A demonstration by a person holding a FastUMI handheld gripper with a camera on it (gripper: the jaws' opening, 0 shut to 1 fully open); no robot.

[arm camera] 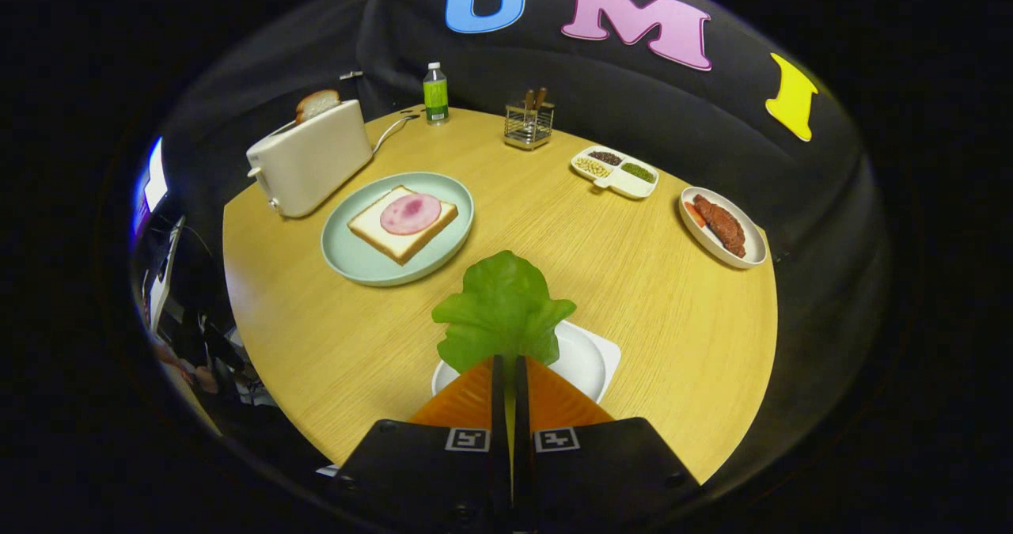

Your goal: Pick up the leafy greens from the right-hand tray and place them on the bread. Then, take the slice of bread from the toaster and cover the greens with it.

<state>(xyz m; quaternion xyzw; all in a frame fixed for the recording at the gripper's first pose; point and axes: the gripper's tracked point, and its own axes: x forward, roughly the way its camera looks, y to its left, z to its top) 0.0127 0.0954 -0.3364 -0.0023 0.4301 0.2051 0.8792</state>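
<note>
Black cloth is hanging all around a round table (633,297) topped in pale, straight-grained wood.

Near its closer edge, the leafy greens (503,308) are sticking up from between the two orange fingers (473,398), which are pressing together on the lower edge of the leaf; the gripper (510,376) is holding it clear above a white tray (589,360) with rounded corners lying just behind and beneath. The leaf is bright green, matte and ruffled, with a lobed outline and a faint centre rib.

Beyond the fingers and a little left, a pale green round plate (348,253) is carrying a square slice of bread (400,229) with a tan crust, and a round pink slice of ham (411,213) is lying on top of it. Further back on the left, a cream, smooth-sided toaster (305,162) is standing with a bread slice (317,104) poking out of its slot.

At the far rim, a green-labelled bottle (434,93) and a wire holder (529,125) are standing. To the right, a white divided dish (616,172) of grains is sitting near an oval dish (748,253) holding brown meat (722,225).
</note>
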